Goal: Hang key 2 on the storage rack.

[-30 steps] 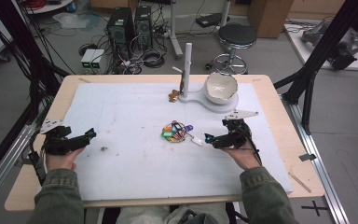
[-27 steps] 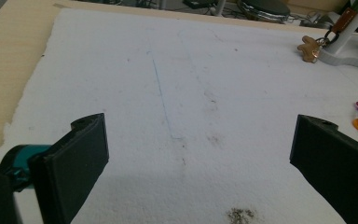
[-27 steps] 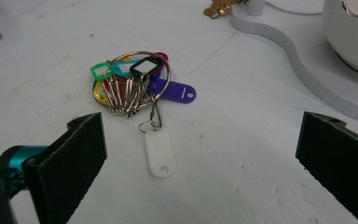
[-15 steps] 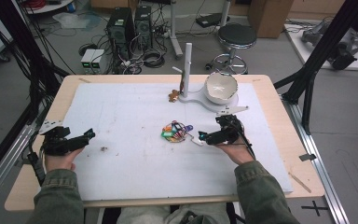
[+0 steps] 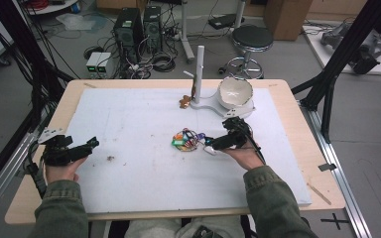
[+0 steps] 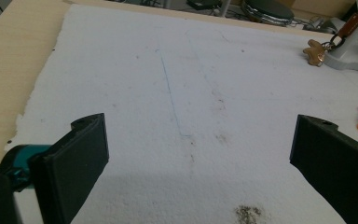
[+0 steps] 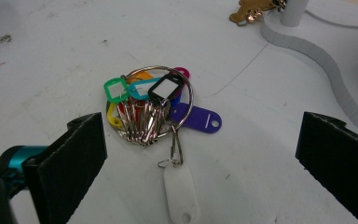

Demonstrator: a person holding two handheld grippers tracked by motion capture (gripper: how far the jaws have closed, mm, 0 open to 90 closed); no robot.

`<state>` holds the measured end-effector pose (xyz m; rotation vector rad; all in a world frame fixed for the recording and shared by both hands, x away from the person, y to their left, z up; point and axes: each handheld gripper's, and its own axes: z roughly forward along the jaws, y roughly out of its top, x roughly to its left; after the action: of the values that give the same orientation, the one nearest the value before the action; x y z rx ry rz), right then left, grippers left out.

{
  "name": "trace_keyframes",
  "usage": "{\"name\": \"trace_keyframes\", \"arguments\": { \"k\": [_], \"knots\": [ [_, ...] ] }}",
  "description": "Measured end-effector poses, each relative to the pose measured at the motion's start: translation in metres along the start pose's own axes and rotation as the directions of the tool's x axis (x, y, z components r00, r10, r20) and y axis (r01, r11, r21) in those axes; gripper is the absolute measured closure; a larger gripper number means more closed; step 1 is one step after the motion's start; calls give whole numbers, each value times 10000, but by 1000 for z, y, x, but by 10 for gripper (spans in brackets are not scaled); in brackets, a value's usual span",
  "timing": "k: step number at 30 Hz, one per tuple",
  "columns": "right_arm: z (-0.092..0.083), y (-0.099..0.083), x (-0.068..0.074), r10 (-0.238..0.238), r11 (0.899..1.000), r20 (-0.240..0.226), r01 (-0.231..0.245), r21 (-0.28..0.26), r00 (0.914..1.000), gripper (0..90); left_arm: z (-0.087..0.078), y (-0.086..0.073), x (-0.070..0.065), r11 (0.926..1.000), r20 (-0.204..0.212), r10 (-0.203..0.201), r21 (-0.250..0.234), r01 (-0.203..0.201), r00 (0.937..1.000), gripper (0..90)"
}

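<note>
A metal key ring with several coloured plastic tags and a white tag lies on the white mat near its middle. My right gripper is open, low over the mat, its jaws standing wide on either side of the ring, just right of it in the high view. My left gripper is open at the mat's left edge, with bare mat between its jaws. A white stand with a bowl sits at the back, a brown key fob beside its post.
The mat covers most of a wooden table. A small dark smudge of crumbs lies near the left gripper. Beyond the table's far edge are computer cases, cables and a stool. Black frame struts stand at the right.
My right gripper has slid left and slightly forward toward the key ring. The left gripper and the ring have not moved.
</note>
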<state>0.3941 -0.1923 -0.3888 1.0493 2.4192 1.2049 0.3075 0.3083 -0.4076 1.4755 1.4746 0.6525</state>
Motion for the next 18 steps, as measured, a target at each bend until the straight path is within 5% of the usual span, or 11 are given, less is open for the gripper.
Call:
{"name": "trace_keyframes", "arguments": {
  "k": [18],
  "knots": [
    [14, 18, 6, 128, 9989, -195, -119, 447, 9997, 8, 2, 0, 2, 10000, 96, -49, 78, 49, 9999, 48]
  ]
}}
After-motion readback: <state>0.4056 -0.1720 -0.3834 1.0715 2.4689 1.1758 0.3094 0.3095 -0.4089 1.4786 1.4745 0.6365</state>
